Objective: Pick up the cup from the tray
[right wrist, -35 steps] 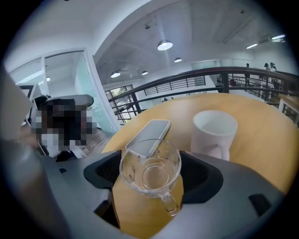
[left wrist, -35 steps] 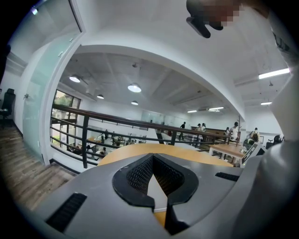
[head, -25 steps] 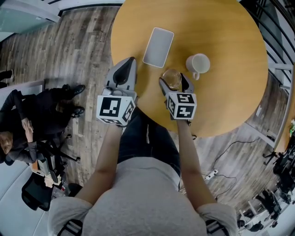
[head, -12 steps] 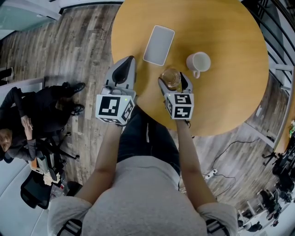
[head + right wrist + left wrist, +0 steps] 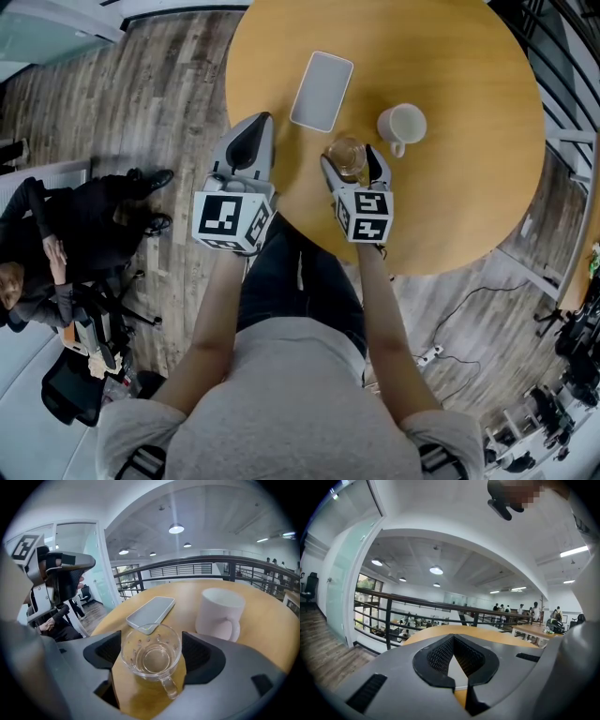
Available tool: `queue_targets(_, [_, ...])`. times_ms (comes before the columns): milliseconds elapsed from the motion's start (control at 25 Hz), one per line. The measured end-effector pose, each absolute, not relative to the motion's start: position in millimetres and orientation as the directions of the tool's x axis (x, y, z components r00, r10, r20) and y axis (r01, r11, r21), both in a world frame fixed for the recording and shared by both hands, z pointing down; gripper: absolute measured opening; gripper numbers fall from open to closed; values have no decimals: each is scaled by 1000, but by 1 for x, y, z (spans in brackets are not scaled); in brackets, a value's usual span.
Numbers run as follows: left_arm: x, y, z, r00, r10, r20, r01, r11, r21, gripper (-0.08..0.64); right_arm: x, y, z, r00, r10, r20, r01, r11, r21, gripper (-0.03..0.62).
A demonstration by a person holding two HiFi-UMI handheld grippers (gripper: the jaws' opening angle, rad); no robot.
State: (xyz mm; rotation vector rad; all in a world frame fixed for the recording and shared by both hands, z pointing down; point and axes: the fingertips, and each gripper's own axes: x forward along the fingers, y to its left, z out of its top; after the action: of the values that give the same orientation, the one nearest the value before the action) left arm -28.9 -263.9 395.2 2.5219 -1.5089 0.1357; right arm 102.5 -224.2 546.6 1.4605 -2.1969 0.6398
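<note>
A clear glass cup [image 5: 346, 157] [image 5: 151, 652] stands on the round wooden table [image 5: 450, 187], its handle towards me, just off the near end of the tray. The flat grey tray [image 5: 322, 94] [image 5: 151, 611] has nothing on it. My right gripper [image 5: 352, 161] [image 5: 151, 651] is shut on the cup, with a black pad against each side of it. My left gripper [image 5: 251, 131] [image 5: 453, 641] hangs shut on nothing at the table's left edge, pointing towards the tray. It also shows at the left of the right gripper view, as the left gripper [image 5: 51, 583].
A white mug [image 5: 401, 127] [image 5: 219, 613] stands just right of the glass cup, its handle towards me. A seated person [image 5: 56, 234] is on the floor side to the left. Cables [image 5: 450, 319] lie on the wooden floor to the right.
The right gripper and the glass cup have shifted a few pixels to the left. The left gripper has crept slightly forward. Tray and mug stay put.
</note>
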Motion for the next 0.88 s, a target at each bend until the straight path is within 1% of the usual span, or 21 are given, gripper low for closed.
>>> queue_targets(160, [-32,-262,393,470,-864,179,-882,-453,126,6,107,-225,526,-351,-761,546,-932,341,-124,347])
queue_targets(280, [-31,-260,394,471,-864,177,-882,-454,126,6,115,-223,494,-339,-807,484,-938,327,-111,347])
queue_targets(400, [-27,-260,390,476,-864,166,-879,-460,125,6,121,-226,447,-362,-862,355,-931,314,-185,345])
queue_targets(480, [-22,-260,385,482,-862,156,-876,-467,123,6,120,-229,415,-398,-883,249,-911,348,-222,344])
queue_targets(520, [-20,-260,383,485,-861,151,-874,-471,123,6,118,-230,401,-413,-887,204,-902,369,-224,342])
queue_targets(600, [-15,-259,379,492,-859,142,-870,-478,121,6,119,-233,383,-410,-899,155,-902,374,-215,337])
queue_targets(640, [-13,-259,377,495,-858,139,-868,-482,120,6,122,-235,378,-384,-912,144,-913,351,-208,320])
queue_targets(680, [-10,-258,375,499,-856,135,-866,-486,120,6,128,-235,374,-346,-928,136,-927,316,-203,192])
queue_targets(720, [-7,-258,374,502,-855,132,-864,-489,120,6,134,-236,371,-310,-942,129,-938,281,-202,6])
queue_targets(880, [3,-256,364,520,-847,113,-853,-509,114,6,143,-234,362,-257,-959,121,-949,227,-216,6])
